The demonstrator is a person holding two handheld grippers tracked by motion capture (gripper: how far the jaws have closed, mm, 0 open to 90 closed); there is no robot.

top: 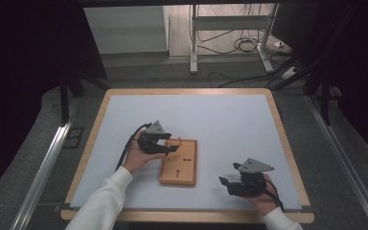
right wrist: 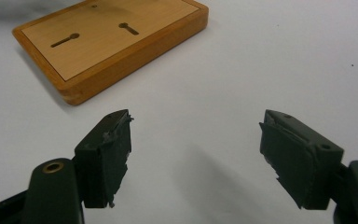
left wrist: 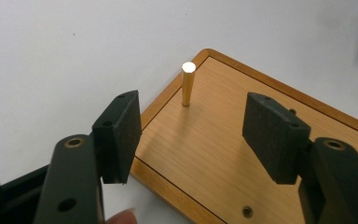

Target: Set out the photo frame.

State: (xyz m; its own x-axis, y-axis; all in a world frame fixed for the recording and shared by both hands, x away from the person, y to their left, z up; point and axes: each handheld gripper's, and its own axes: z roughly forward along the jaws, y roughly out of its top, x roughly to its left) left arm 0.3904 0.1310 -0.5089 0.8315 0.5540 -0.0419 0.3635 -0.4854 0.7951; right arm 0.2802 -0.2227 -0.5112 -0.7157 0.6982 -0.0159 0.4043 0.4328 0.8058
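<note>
My left gripper [top: 163,143] sits tilted in my left hand [top: 136,155], fingers [left wrist: 117,135] spread wide with nothing pinched between them. My right gripper [top: 229,184] lies low in my right hand [top: 263,197], pointing left, its fingers [right wrist: 106,156] likewise apart and empty.

High view: fixed above near edge of desk [top: 124,103], facing forward and down, far off. Left tool view: close, low, over corner of wooden board [left wrist: 223,154]. Right tool view: low, nearer bare desk, facing same board from distance. Board shared by all three.
</note>
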